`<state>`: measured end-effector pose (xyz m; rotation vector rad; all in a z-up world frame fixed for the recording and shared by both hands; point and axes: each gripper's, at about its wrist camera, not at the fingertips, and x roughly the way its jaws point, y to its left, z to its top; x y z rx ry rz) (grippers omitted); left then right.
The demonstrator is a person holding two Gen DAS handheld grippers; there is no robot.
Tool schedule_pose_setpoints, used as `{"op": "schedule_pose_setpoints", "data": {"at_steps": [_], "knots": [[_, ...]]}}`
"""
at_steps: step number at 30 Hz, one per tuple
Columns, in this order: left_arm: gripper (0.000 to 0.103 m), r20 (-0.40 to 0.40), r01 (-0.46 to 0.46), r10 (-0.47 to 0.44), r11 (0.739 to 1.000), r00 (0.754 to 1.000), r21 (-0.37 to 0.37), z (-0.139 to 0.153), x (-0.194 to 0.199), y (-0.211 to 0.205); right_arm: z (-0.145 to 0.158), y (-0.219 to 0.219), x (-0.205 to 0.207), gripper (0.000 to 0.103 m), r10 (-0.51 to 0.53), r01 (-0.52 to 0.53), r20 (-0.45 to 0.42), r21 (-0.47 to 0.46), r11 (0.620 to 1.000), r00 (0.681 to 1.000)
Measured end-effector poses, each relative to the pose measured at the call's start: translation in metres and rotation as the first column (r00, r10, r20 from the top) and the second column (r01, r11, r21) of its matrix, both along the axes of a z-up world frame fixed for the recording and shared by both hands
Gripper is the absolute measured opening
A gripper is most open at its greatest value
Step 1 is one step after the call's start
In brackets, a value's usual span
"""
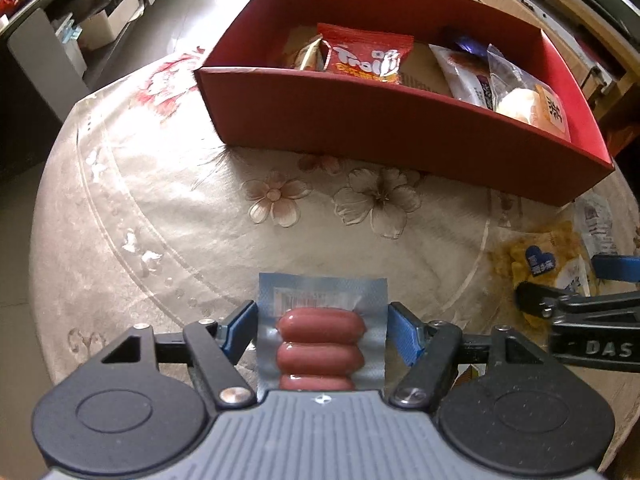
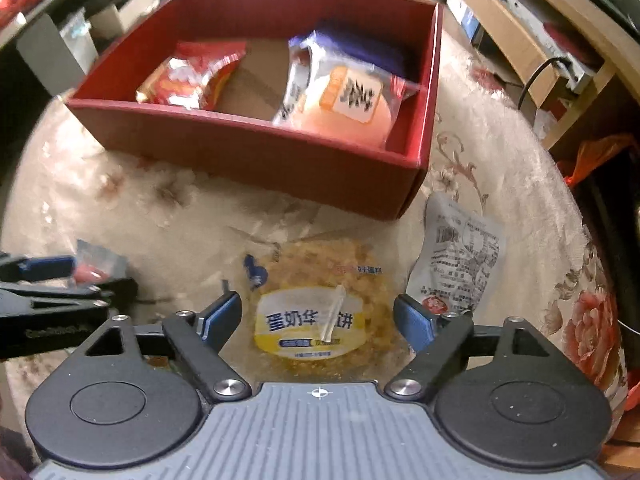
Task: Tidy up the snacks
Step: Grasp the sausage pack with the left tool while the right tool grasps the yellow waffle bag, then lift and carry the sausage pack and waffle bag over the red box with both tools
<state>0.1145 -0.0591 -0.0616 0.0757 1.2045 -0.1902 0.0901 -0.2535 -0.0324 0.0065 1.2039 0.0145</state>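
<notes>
Both jaws spread: left gripper [image 1: 322, 326] straddles the sausage pack [image 1: 322, 334], right gripper [image 2: 318, 322] the waffle pack [image 2: 320, 308].

Glossy plastic sausage pack [image 1: 322, 320], matt red cardboard box [image 1: 400, 128], shiny floral tablecloth [image 1: 180, 220].

1. Both views daylit, fairly bright; light comes from the top, floor [image 1: 192, 12] washed out.
2. Glare on the sausage pack [image 1: 322, 320] film and on the waffle pack [image 2: 316, 312] wrapper.
3. Soft shadow under the red box [image 1: 400, 140] near wall.
4. Right wrist view motion-blurred, box contents smeared; left sharper.
5. Strong fisheye bending, dark corners.
</notes>
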Motion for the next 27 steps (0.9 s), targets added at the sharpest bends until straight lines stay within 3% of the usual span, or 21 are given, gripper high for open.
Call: {"op": "schedule_pose_setpoints", "data": {"at_steps": [4,7,8,13,15,17,19,23,27], "knots": [[0.074,0.006,0.011,-0.011,1.000,1.000,0.008,0.000,-0.003,-0.003,-0.013,0.001,0.008,0.102,0.006,-0.006,-0.018,-0.002,1.000,1.000],[0.079,0.019,0.027,-0.028,0.999,0.999,0.036,-0.002,-0.005,-0.005,-0.020,-0.002,0.009,0.103,-0.006,0.008,-0.028,0.043,0.999,1.000],[0.085,0.023,0.020,-0.021,0.999,1.000,0.041,-0.003,-0.005,-0.003,-0.021,0.002,0.009,0.103,0.009,-0.008,-0.026,0.024,1.000,1.000],[0.089,0.029,-0.003,0.002,0.999,1.000,0.037,-0.004,-0.003,0.001,-0.024,0.009,0.007,0.103,0.015,-0.015,-0.019,-0.012,1.000,1.000],[0.085,0.032,-0.016,0.015,0.999,0.999,0.035,-0.003,-0.004,0.001,-0.024,0.010,0.007,0.102,0.015,-0.016,-0.021,-0.019,1.000,1.000],[0.071,0.038,-0.023,0.022,0.999,0.999,0.029,0.001,-0.004,0.002,-0.021,0.012,0.005,0.095,0.028,-0.028,-0.015,-0.028,0.999,1.000],[0.071,0.032,-0.030,0.029,0.999,0.999,0.026,0.003,-0.002,0.003,-0.014,0.014,0.002,0.086,0.051,-0.051,-0.003,-0.044,0.998,0.999],[0.070,0.035,-0.025,0.024,1.000,0.999,0.010,0.009,-0.007,0.003,-0.005,0.022,-0.008,0.081,0.093,-0.090,0.026,-0.115,0.989,0.995],[0.069,0.058,-0.019,0.019,1.000,0.998,0.002,0.016,-0.013,0.004,0.010,0.023,-0.015,0.080,0.090,-0.083,0.069,-0.094,0.992,0.994]]}}
